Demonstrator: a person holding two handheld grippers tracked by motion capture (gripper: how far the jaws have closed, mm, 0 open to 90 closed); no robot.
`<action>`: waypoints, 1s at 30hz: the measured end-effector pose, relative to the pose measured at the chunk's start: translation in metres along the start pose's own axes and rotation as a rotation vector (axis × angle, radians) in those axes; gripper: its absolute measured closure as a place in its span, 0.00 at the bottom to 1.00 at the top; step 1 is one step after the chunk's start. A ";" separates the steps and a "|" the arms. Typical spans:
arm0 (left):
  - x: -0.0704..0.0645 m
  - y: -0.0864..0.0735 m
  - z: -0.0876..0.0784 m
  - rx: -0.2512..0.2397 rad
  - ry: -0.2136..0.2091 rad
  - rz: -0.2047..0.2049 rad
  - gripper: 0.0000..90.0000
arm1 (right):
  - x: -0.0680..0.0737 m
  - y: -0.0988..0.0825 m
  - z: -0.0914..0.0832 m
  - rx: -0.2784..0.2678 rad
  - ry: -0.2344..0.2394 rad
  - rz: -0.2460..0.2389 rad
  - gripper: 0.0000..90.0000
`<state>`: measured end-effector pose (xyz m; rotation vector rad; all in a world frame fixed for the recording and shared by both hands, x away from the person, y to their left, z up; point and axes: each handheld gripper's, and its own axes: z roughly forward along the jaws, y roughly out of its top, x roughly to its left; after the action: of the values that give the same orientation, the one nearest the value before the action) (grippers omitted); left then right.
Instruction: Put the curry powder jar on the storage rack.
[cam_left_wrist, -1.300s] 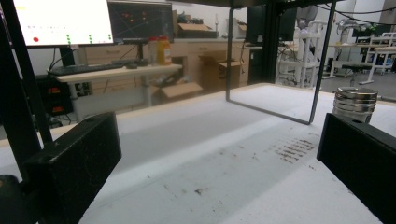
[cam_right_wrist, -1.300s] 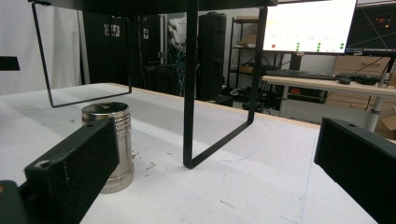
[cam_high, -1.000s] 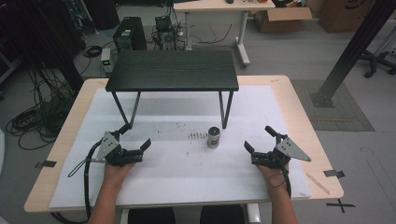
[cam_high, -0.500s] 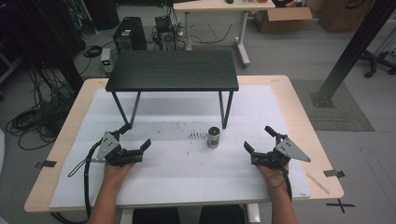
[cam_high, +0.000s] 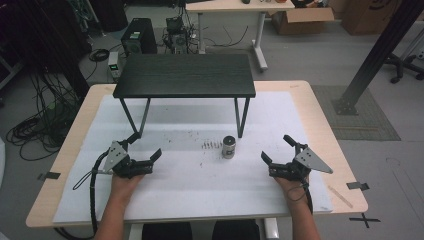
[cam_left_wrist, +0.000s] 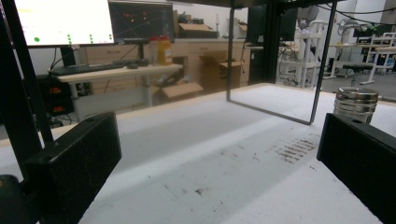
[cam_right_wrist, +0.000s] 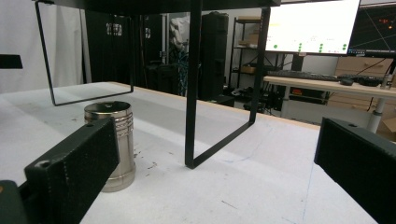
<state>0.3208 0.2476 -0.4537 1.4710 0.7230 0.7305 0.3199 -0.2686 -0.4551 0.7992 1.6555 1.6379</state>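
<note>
A small metal cylinder (cam_high: 229, 147) stands upright on the white mat (cam_high: 200, 195), just in front of the black raised shelf (cam_high: 185, 76). My left gripper (cam_high: 145, 145) rests on the mat at the left, open and empty, jaws wide apart. At the right my right gripper (cam_high: 277, 148) also lies open with nothing in it. The cylinder (cam_left_wrist: 356, 103) stands beyond the right jaw in the left gripper view. In the right gripper view the cylinder (cam_right_wrist: 112, 144) sits just behind the left jaw.
The shelf's thin black legs (cam_high: 241, 118) stand on the mat behind the cylinder; one leg frame (cam_right_wrist: 192, 88) rises close ahead in the right gripper view. Dark specks (cam_high: 211, 146) mark the mat left of the cylinder. A cable (cam_high: 92, 187) trails from the left gripper.
</note>
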 end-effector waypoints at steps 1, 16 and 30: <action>0.000 0.000 0.000 0.001 0.000 -0.003 0.00 | 0.000 0.000 0.001 0.004 0.001 -0.001 0.00; 0.000 0.000 0.000 -0.002 -0.001 0.004 0.00 | -0.003 0.001 0.000 0.011 0.030 0.048 0.00; 0.000 0.000 0.000 -0.002 -0.001 0.000 0.00 | 0.011 0.036 0.009 0.011 0.139 -0.003 0.00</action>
<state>0.3206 0.2477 -0.4537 1.4691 0.7212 0.7301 0.3197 -0.2534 -0.4198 0.7011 1.7611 1.7172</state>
